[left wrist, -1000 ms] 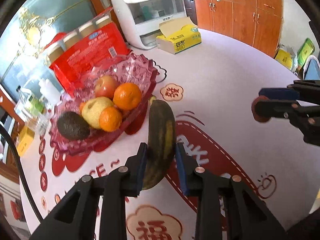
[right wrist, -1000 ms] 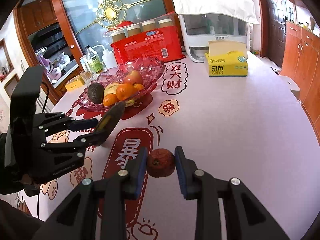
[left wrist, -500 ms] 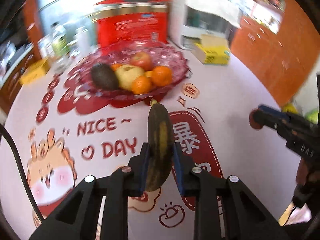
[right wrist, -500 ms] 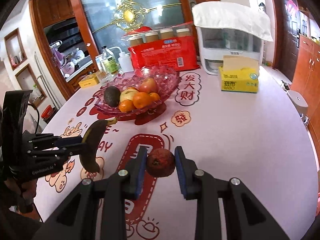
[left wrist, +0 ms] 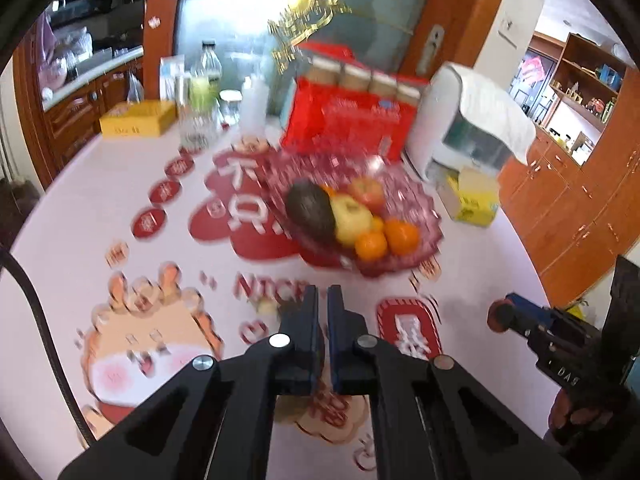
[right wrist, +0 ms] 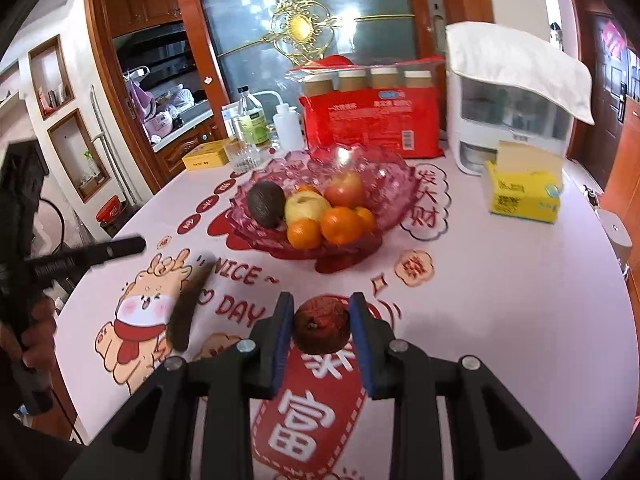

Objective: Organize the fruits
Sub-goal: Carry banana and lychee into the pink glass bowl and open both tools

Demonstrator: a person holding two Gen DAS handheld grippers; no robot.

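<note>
While nearly closed, left claw (left wrist: 323,300) empty.

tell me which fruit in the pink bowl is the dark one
The avocado, at the left end of the pile in the pink glass bowl. Its skin is dark brown-green, while the apples beside it are yellow and red and the oranges are bright orange.

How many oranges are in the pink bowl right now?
3 visible in the pink bowl: front-left orange, front-centre orange, smaller one at right. An orange patch behind the yellow apple may be a fourth.
</note>
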